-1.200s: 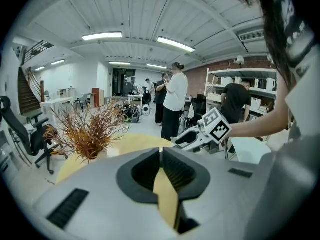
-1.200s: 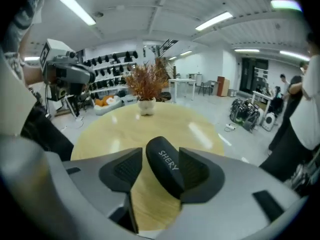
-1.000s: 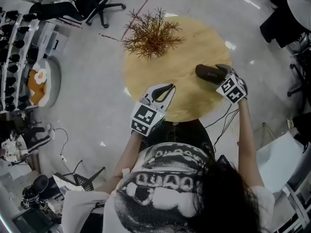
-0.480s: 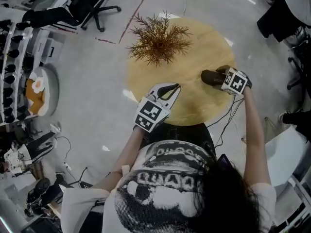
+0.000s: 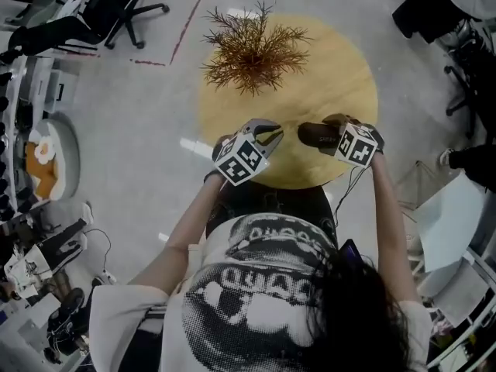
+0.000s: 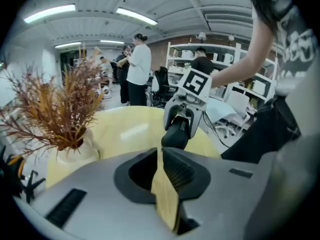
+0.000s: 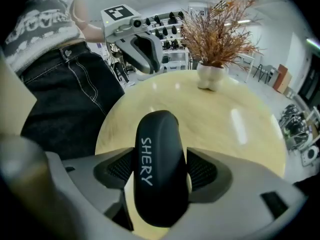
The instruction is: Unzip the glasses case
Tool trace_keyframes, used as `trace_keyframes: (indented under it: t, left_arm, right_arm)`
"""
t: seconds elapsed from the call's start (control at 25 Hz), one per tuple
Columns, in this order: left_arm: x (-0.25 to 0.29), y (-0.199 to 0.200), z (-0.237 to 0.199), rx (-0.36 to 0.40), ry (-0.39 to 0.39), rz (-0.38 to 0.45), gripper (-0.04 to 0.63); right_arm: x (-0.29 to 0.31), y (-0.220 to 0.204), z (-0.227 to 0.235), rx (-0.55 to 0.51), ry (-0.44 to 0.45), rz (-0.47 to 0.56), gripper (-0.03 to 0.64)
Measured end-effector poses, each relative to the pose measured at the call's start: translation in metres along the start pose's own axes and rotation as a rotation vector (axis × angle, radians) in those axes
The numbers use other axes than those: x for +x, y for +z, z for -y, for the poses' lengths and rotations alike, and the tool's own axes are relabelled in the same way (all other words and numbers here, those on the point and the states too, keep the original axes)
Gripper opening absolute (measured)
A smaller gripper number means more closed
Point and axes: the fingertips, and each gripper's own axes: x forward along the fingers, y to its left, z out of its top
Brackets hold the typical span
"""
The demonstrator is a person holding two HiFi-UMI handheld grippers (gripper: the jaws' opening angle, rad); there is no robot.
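Observation:
The black oval glasses case (image 7: 159,166), printed SHERY, is clamped crosswise in my right gripper (image 7: 161,170), which is shut on it above the round wooden table (image 5: 325,68). From the head view the case (image 5: 312,134) sticks out leftward from the right gripper (image 5: 332,134) near the table's front edge. A short gap to its left, my left gripper (image 5: 273,135) points at the case with its jaws shut and nothing in them. In the left gripper view, the case (image 6: 176,134) hangs just beyond the left gripper's (image 6: 161,160) closed tips.
A dried reddish-brown plant (image 5: 252,49) in a white pot (image 7: 210,76) stands at the table's far side. An office chair (image 5: 116,6) and shelving (image 5: 23,60) are at the left on the floor. People stand in the background (image 6: 137,69).
The right gripper has carried the case leftward toward the table's front middle. The left gripper has dropped and rolled, and its tips now sit closer to the case.

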Motion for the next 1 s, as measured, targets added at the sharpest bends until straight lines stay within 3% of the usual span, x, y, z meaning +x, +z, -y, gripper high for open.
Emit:
trace_keyframes:
  t: [0.4, 0.6, 0.76, 1.0]
  left_arm:
    - [0.040, -0.059, 0.009, 0.470, -0.302, -0.156, 0.028]
    - [0.054, -0.066, 0.010, 0.525, -0.381, -0.150, 0.087]
    - [0.062, -0.063, 0.014, 0.570, -0.421, -0.139, 0.087]
    - [0.071, -0.063, 0.018, 0.718, -0.465, -0.153, 0.083]
  right_arm:
    - [0.030, 0.028, -0.026, -0.025, -0.006, -0.082, 0.328]
    - [0.032, 0.028, -0.025, -0.021, -0.012, -0.109, 0.328]
    - [0.031, 0.028, -0.025, -0.017, -0.011, -0.115, 0.328]
    - [0.033, 0.027, -0.023, -0.006, 0.001, -0.111, 0.330]
